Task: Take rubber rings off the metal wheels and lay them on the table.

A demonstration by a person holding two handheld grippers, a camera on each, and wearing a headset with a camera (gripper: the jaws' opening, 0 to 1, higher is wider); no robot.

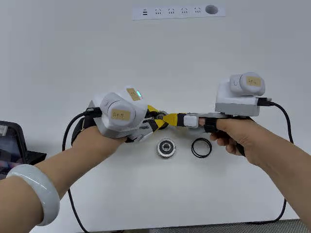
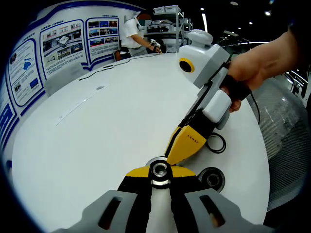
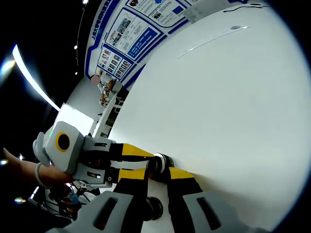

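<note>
— How many wheels do you count?

— Two metal wheels. One wheel is up off the counter, between the two grippers. The second wheel lies flat on the counter, just below the meeting tips.

— And rings?

— One loose rubber ring, black, flat on the counter just beside the second wheel and not touching it. Whether either wheel carries a ring of its own, I cannot tell.

— Who has the raised wheel?

— The left gripper. In the left gripper view its yellow-tipped fingers are clamped on the wheel from both sides, with the hub showing between them.

— The right gripper?

— The right gripper comes in from the opposite side, and its yellow tips meet the rim of that same wheel. Whether they are pinched tight on the rim or just touching it, I cannot tell.

— Anything else on the counter?

— One white power strip at the far edge, and one dark screen at the left edge. The arm holding the left gripper wears one pale bracelet.
</note>
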